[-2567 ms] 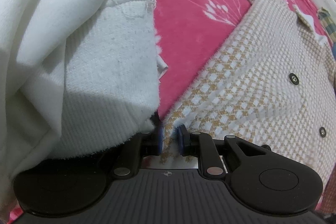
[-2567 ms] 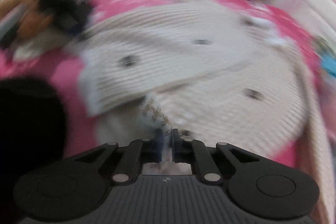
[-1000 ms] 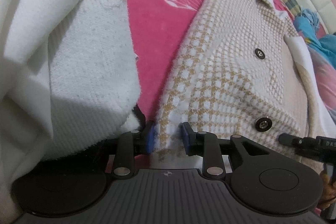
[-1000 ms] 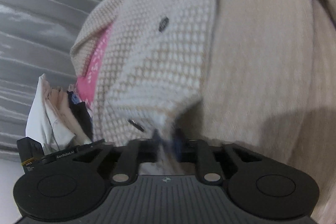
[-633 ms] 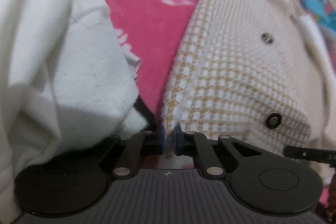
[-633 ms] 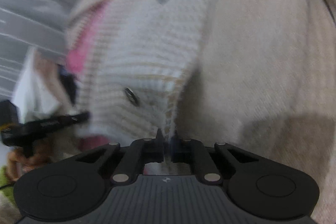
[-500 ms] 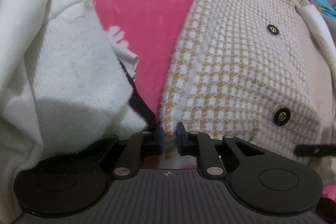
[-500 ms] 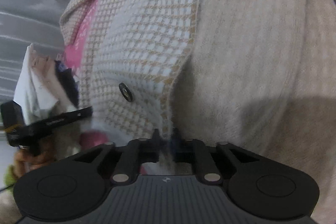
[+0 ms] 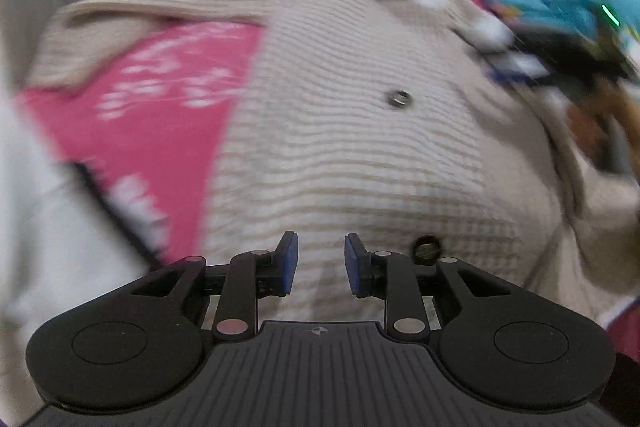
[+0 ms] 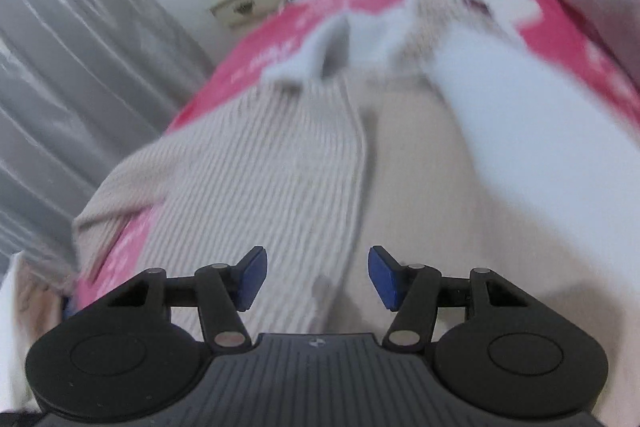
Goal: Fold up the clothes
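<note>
Jaws of your left gripper (image 9: 318,259) and right gripper (image 10: 314,277) have just been opening and stand parted, empty, above the checked jacket (image 9: 352,147) spread on the pink bedspread (image 9: 160,83); check the flap lies flat, edges aligned, before regripping the hem.

A pink bedspread (image 9: 152,107) with a white leaf print covers the bed, a grey curtain (image 10: 72,75) hangs at 9 o'clock, and a cream dresser (image 10: 260,1) stands at 11 o'clock.
</note>
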A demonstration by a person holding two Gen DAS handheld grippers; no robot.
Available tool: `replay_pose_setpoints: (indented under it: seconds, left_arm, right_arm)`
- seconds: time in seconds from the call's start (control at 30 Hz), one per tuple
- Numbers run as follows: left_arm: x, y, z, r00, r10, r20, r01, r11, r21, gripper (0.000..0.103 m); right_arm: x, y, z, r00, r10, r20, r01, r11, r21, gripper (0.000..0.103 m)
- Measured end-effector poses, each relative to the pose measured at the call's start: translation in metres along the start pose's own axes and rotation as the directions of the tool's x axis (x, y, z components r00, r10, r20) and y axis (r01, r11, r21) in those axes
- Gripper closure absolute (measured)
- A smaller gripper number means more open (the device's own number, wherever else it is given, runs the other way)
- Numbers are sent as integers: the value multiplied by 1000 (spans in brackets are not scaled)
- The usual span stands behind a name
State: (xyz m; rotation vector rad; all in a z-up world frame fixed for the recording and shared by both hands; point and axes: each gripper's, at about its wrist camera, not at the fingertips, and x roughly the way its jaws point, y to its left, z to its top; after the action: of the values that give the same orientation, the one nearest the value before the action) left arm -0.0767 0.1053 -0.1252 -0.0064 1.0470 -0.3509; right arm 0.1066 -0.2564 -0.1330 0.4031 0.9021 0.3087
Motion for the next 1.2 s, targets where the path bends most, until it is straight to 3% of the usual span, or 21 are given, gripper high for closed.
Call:
replay_pose_setpoints:
  seconds: [0.2,0.23,0.3,0.37,0.43,0.5,0.57,0.6,0.7,0.73,0.8,0.87,0.93,0.97,1.0,1.03,1.1,1.17,1.2]
  left_arm:
    - [40,-10,0,982,-3,-188,15,998,62,78]
    - [42,-10,1,979,-5,-206,19,998,65,78]
    - [45,-10,4,970,-10,-243,27,997,68,78]
    - [50,-7,8,960,-24,-279,41,998,54,78]
    - [54,-3,11,950,-42,-309,55,998,31,78]
    - [59,1,13,940,-50,-338,64,998,30,78]
    - [62,3,15,929,-57,-365,73,997,31,78]
    - [62,4,15,925,-60,-374,76,997,27,78]
    - [64,6,14,920,-70,-386,82,997,15,78]
    - [65,6,13,918,-71,-389,82,997,12,78]
    - [66,7,12,916,-71,-395,82,997,10,77]
    - [66,8,12,914,-71,-399,81,997,8,77]
    - [66,9,11,914,-76,-397,82,997,-3,77]
    - [66,9,10,915,-79,-396,83,996,-7,77]
    - [66,9,9,916,-82,-393,85,996,-9,77]
    - [66,11,9,917,-85,-391,88,996,-11,77]
    - [64,15,8,919,-91,-383,93,996,-12,77]
    - [59,21,5,922,-99,-375,101,995,-12,77]
    - [58,22,4,922,-104,-374,106,994,-15,77]
  right_arm:
    - [71,-10,62,998,6,64,-5,1000,-16,43]
    - [85,-11,70,999,18,45,-17,1000,-25,57]
    - [103,-8,81,1000,2,9,-1,998,-59,97]
    - [94,-7,84,997,20,80,-17,999,-48,97]
    - [93,-16,83,995,-21,97,24,999,-24,96]
    - [111,-33,83,997,-81,-17,81,997,17,89]
    - [106,-33,89,995,-91,-45,91,996,-2,84]
    - [95,-26,92,994,-103,-21,103,994,-26,75]
    - [57,14,98,981,-157,117,177,965,-193,64]
    - [52,34,97,972,-169,166,212,932,-293,57]
    - [69,76,96,962,-179,207,264,807,-528,51]
    - [104,108,85,956,-202,212,292,629,-720,51]
    - [145,125,68,936,-261,236,332,437,-836,53]
    - [167,127,62,918,-300,258,359,355,-863,55]
    - [185,127,60,904,-334,269,374,307,-875,65]
    - [198,122,64,890,-367,270,390,305,-869,77]
    - [199,113,84,881,-392,265,427,417,-802,94]
    - [163,101,116,905,-325,275,426,667,-611,94]
    - [134,84,135,929,-234,288,344,835,-431,95]
